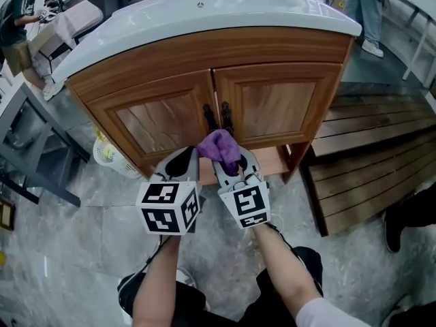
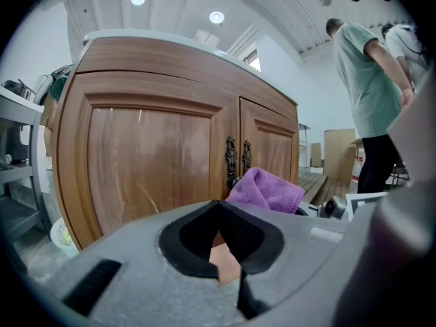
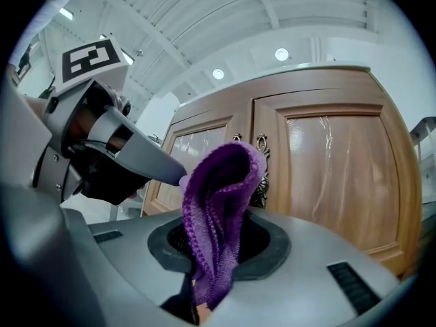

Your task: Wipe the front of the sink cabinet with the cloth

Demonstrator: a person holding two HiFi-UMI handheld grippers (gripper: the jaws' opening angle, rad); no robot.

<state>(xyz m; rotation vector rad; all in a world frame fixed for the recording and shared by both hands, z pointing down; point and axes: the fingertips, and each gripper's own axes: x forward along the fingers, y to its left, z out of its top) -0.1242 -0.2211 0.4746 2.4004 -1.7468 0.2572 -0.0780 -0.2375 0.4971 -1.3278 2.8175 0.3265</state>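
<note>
Nearest, the left claw [image 1: 182, 157] has its jaws together with nothing between them. It sits just left of the right claw [image 1: 235, 169], low in front of the cabinet [image 1: 310, 50]. The right claw is clamped on the purple cloth [image 1: 219, 147], which stands up from the jaws in a folded bunch. The cloth is just before the foot of the two doors, under the handles [image 1: 216, 118]. Whether it touches the wood I cannot tell.

The wipe looks about to begin. To do it well, I would press a broad face of the cloth flat to the wood, not its folded edge, so cloth and not the hard claw tips meets the finish. Long overlapping strokes with the grain should cover the left door [image 1: 153, 118], then the right door [image 1: 279, 104]. Go round the handles slowly, since the loose bunch could snag on them. Farther up, the band under the sink top [image 1: 225, 9] needs a pass too. The curved front means the claw should turn as it travels. The empty left claw is best kept clear.
</note>
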